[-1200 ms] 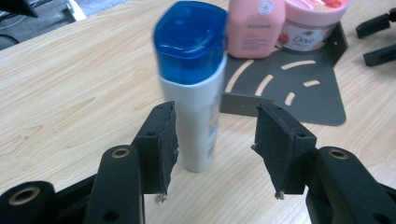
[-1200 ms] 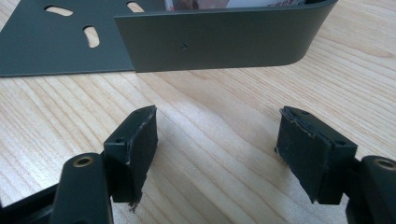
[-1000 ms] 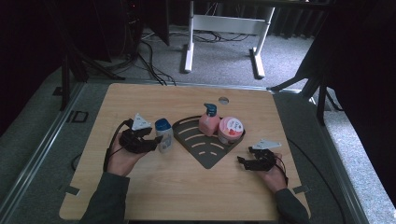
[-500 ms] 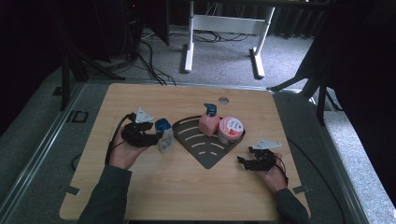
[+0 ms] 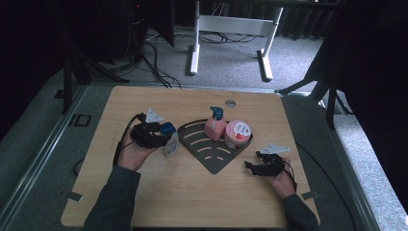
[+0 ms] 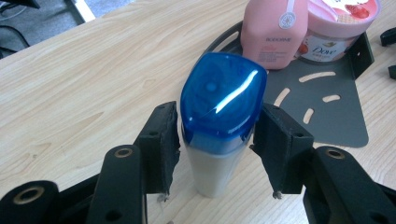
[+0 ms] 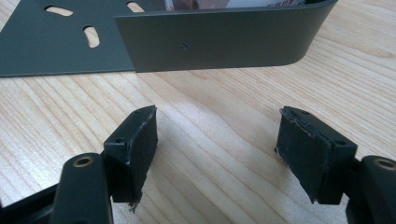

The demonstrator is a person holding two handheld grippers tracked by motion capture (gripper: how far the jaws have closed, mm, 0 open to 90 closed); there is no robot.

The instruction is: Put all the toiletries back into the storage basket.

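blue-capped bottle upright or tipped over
Upright: the blue-capped bottle stands on its base on the table, cap on top.

The left gripper (image 5: 161, 137) lies level, pointing right, its jaws just closing in on a bottle (image 6: 219, 121) between them, the pads at its sides or barely touching. The right gripper (image 5: 251, 161) rests low, pointing left, jaws wide apart with nothing between them. Both forearms come in from the bottom edge, sleeves grey.
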